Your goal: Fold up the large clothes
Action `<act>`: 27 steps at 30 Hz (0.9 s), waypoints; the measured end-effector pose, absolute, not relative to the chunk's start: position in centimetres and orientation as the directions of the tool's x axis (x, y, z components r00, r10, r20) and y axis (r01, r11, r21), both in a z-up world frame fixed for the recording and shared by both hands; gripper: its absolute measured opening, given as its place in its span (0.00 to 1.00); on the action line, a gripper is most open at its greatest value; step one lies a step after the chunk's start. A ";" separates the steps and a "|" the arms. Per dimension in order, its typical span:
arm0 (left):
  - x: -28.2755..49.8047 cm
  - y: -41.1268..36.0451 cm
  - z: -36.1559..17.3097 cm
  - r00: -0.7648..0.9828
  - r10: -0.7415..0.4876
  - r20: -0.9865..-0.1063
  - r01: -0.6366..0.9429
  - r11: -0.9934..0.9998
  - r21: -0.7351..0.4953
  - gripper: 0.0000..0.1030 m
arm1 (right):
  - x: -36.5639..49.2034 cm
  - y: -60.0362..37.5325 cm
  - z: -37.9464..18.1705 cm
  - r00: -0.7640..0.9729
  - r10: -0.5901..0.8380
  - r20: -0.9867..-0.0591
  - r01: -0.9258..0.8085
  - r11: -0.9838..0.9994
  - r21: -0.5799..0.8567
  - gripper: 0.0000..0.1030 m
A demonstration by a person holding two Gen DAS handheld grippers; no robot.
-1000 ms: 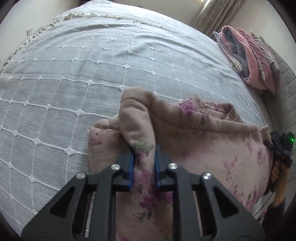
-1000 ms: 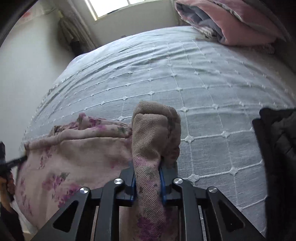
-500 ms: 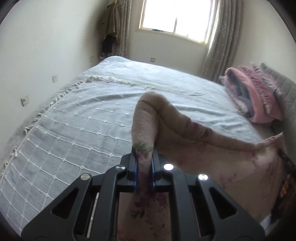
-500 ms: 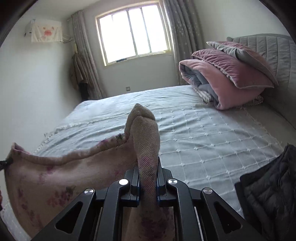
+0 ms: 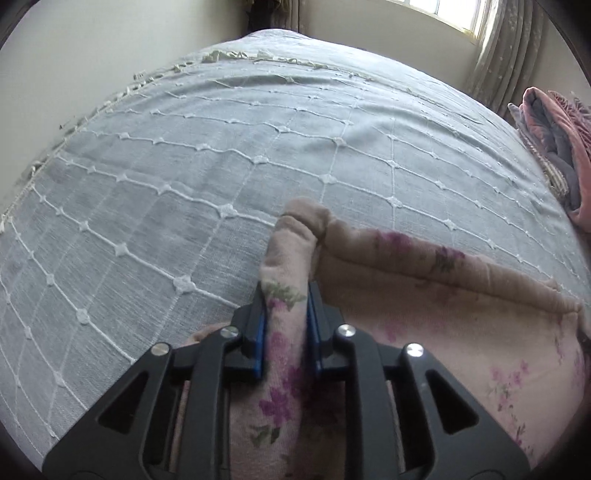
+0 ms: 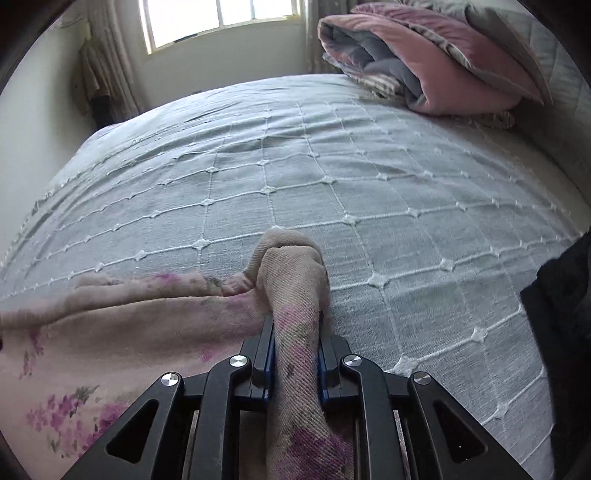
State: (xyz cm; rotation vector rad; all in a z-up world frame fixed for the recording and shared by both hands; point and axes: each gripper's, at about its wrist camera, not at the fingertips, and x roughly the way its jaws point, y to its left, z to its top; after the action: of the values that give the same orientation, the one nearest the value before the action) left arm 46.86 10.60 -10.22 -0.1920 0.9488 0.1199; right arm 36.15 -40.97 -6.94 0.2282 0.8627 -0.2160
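A large beige-pink garment with purple flowers point(image 5: 424, 317) hangs stretched between my two grippers over the near side of the bed. My left gripper point(image 5: 286, 295) is shut on one bunched corner of it, which sticks up past the fingertips. My right gripper point(image 6: 295, 325) is shut on the other bunched corner point(image 6: 295, 273). The top edge of the garment point(image 6: 129, 295) runs taut to the left in the right wrist view. Its lower part is hidden below both views.
The bed is covered by a grey spread with a white grid pattern point(image 5: 221, 147). A folded pink and grey quilt point(image 6: 424, 70) lies at the head end. A black garment point(image 6: 561, 314) lies at the right edge. A window point(image 6: 221, 18) is behind.
Both grippers tilted up half a second ago, showing the walls and window, and have now tipped back down toward the bed. The garment stays gripped and is stretched flatter between them.
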 end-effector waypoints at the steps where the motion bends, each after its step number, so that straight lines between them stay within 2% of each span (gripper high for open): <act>1: 46.6 10.7 -9.9 0.578 0.003 -0.816 -0.183 0.975 -0.126 0.25 | 36.1 -40.7 -7.1 0.628 -0.107 -0.771 0.277 0.957 0.092 0.18; 2: 46.3 11.4 -9.2 0.582 -0.030 -0.812 -0.177 0.971 -0.162 0.25 | 36.1 -40.4 -7.0 0.624 -0.123 -0.772 0.270 0.961 0.065 0.20; 4: 45.5 12.5 -7.7 0.596 -0.079 -0.799 -0.182 0.956 -0.231 0.35 | 35.7 -40.3 -6.0 0.627 -0.148 -0.765 0.270 0.962 0.035 0.26; 7: 43.0 15.3 -5.1 0.634 -0.124 -0.764 -0.207 0.924 -0.322 0.49 | 32.3 -41.0 -2.4 0.677 -0.117 -0.726 0.296 0.947 0.123 0.46; 8: 41.6 16.3 -4.2 0.639 -0.131 -0.758 -0.210 0.918 -0.336 0.49 | 30.2 -42.0 -1.1 0.712 -0.107 -0.694 0.319 0.930 0.183 0.55; 9: 40.4 16.7 -3.8 0.642 -0.140 -0.754 -0.208 0.914 -0.347 0.50 | 28.6 -42.5 -0.4 0.725 -0.103 -0.681 0.331 0.919 0.215 0.59; 13: 35.0 17.4 -4.1 0.622 -0.196 -0.758 -0.181 0.906 -0.382 0.51 | 21.6 -44.0 -0.4 0.697 0.052 -0.715 0.317 0.873 0.372 0.59; 16: 32.1 17.6 -5.9 0.608 -0.187 -0.771 -0.202 0.904 -0.378 0.51 | 17.3 -43.5 -1.7 0.684 0.109 -0.721 0.304 0.856 0.418 0.59; 18: 31.1 17.6 -7.5 0.591 -0.154 -0.792 -0.231 0.908 -0.349 0.51 | 15.2 -43.2 -2.9 0.671 0.132 -0.729 0.317 0.838 0.444 0.50; 20: 30.9 17.5 -9.0 0.566 -0.184 -0.803 -0.233 0.899 -0.371 0.51 | 14.0 -43.2 -3.6 0.679 0.104 -0.727 0.336 0.837 0.432 0.45; 23: 30.3 17.4 -9.5 0.582 -0.221 -0.783 -0.235 0.876 -0.422 0.51 | 14.1 -43.0 -4.8 0.664 0.066 -0.745 0.334 0.865 0.374 0.45; 25: 30.1 17.3 -9.0 0.590 -0.262 -0.763 -0.214 0.861 -0.461 0.45 | 14.0 -43.3 -5.3 0.675 0.085 -0.733 0.313 0.867 0.389 0.45; 27: 29.7 17.1 -8.2 0.603 -0.289 -0.744 -0.187 0.855 -0.484 0.45 | 13.8 -43.9 -5.4 0.689 0.089 -0.719 0.314 0.858 0.407 0.45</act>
State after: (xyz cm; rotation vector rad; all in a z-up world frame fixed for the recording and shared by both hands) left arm 29.67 17.09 -8.15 -0.5629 0.9355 -0.0633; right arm 13.84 -43.89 -5.40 0.5386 0.8102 -0.1326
